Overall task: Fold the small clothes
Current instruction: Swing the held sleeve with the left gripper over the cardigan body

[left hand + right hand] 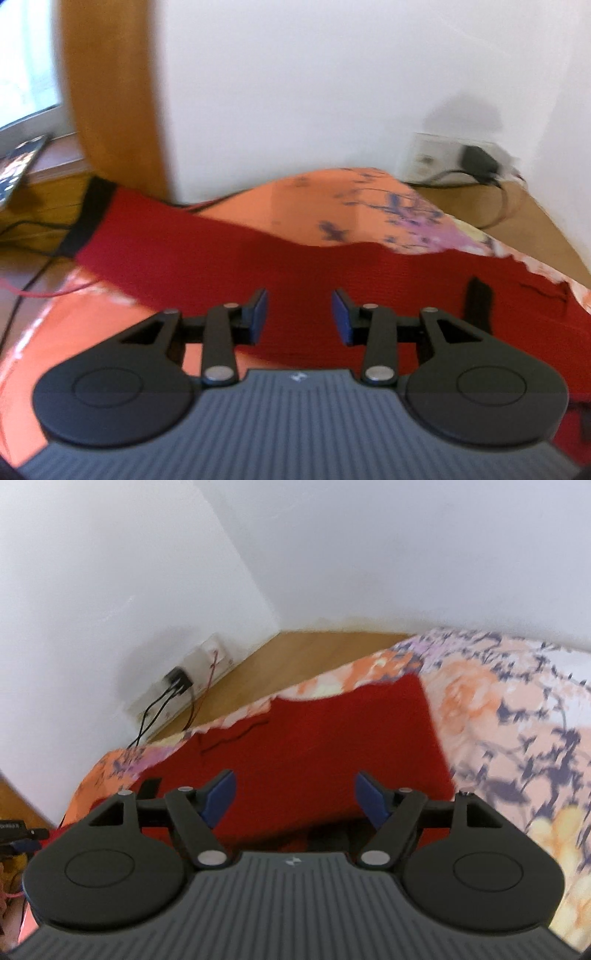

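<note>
While both tongs (300, 314) (294, 795) gape empty, the red garment (295, 266) lies spread beneath them.

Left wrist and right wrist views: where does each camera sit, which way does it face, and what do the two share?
Left wrist view: sits behind the open left hand-held gripper, facing forward over the red knitted garment with black cuff on the orange floral bedsheet; only its black fingers show.
Right wrist view: sits behind the open right hand-held gripper, facing down onto the garment and bedsheet; only fingers show.
Shared: garment, bedsheet, white wall socket with black plug.
</note>
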Demonstrator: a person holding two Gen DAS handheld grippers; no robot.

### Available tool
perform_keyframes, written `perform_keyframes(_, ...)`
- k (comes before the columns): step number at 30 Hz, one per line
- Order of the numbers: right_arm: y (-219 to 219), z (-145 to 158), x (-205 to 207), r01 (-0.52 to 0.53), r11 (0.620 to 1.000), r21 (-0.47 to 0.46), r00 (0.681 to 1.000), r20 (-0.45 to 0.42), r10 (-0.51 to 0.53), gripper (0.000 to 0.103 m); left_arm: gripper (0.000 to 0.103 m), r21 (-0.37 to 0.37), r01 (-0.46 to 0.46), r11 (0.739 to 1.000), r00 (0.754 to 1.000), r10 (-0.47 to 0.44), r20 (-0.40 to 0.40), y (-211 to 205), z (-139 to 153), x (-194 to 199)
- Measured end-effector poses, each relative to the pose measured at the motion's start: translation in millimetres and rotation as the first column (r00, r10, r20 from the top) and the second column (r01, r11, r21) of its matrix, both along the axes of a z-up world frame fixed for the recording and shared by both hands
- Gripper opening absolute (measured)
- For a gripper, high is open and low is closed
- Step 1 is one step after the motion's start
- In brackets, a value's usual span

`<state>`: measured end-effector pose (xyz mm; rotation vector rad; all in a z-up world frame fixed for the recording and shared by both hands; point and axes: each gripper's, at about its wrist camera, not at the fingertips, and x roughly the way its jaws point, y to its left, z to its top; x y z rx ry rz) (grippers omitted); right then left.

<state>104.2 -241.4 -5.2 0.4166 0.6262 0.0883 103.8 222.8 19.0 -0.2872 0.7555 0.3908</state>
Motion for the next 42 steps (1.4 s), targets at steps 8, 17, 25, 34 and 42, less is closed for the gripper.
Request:
perform_keyframes(8,28,-18,-13,-0.005,1.000,0.029,0.998,-0.064,0.007,0.079,0.040,-0.114,-0.097,0.989,0.995,0.095,-0.020,51,-16,-18)
perform_keyframes(17,57,-17,-30,0.020,0.999,0.032,0.999,-0.048,-0.019,0.079,0.054,-0.197,-0.163,0.967,0.986,0.156,-0.053,78,-49,-15)
perform_keyframes(25,72,-21,-41,0.055,0.998,0.024,0.997,-0.063,-0.054,0.079,0.057,-0.250,-0.201,0.947,0.979,0.204,-0.012,100,-63,-20)
perform_keyframes(34,85,-28,-43,0.073,0.997,0.016,0.994,-0.083,-0.072,0.079,0.057,-0.324,-0.211,0.922,0.966,0.248,0.076,120,-71,-21)
perform_keyframes(42,94,-31,-45,0.084,0.996,0.005,0.992,-0.095,-0.083,0.079,0.052,-0.298,-0.188,0.936,0.965,0.233,0.123,121,-74,-15)
